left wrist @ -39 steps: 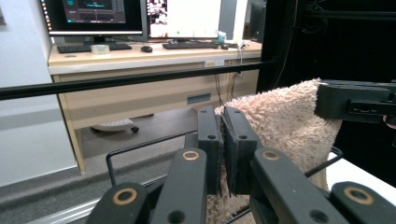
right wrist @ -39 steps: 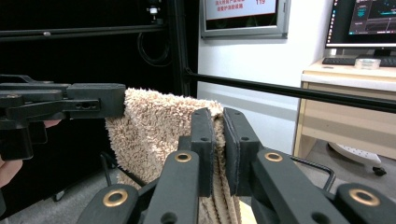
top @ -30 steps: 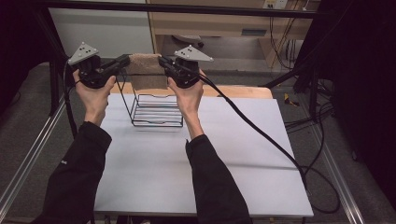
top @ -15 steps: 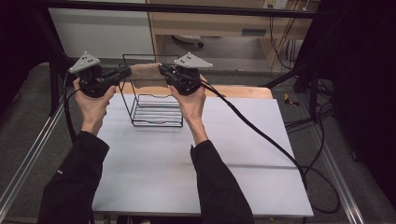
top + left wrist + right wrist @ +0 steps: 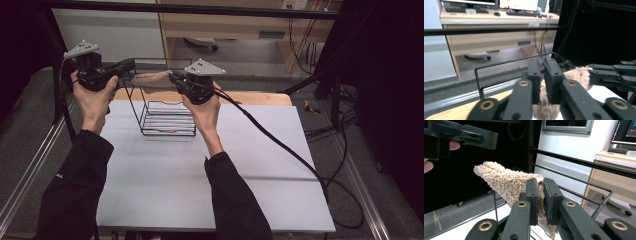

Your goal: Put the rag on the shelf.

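The left tool and the right tool each pinch an end of a fluffy tan cloth, pads pressed tight on it. The cloth hangs stretched between them in the air, just above the top rim of a black wire rack that stands on the white table. Judging by this, the pick-up is done and the cloth is spread; what seems left is to lower it over the rack's top bar and let go.
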A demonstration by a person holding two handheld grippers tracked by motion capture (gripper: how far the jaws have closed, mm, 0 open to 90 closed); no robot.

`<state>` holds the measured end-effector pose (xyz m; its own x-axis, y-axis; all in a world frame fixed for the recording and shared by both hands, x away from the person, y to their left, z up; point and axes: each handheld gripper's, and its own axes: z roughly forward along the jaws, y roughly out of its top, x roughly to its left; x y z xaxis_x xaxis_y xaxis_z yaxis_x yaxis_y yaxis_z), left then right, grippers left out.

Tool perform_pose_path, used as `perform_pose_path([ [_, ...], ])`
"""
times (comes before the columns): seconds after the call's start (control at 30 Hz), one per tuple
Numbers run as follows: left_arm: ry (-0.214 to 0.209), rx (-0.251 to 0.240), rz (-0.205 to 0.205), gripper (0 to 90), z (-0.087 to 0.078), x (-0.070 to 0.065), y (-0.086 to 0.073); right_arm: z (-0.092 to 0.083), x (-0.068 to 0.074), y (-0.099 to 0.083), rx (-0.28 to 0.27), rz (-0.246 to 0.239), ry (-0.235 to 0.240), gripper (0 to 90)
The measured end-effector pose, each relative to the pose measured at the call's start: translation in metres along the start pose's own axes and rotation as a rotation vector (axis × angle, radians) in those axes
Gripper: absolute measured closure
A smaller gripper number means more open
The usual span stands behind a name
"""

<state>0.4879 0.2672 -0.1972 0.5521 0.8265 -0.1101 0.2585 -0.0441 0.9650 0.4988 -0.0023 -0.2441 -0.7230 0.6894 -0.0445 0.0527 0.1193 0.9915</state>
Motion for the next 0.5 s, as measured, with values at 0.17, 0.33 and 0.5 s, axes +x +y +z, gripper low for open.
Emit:
perform_pose_path([
  [0.17,-0.051,0.07,0.002,89.6,0.008,-0.005,-0.007,-0.001,-0.001,-0.001,-0.002,0.007,0.006,83.0],
  [0.33,-0.082,0.107,-0.008,89.7,0.01,-0.005,-0.021,-0.002,-0.002,-0.005,0.007,0.017,0.018,82.1],
  [0.5,-0.082,0.119,0.004,89.8,0.011,-0.006,-0.029,-0.003,-0.002,-0.005,0.021,0.02,0.03,79.2],
])
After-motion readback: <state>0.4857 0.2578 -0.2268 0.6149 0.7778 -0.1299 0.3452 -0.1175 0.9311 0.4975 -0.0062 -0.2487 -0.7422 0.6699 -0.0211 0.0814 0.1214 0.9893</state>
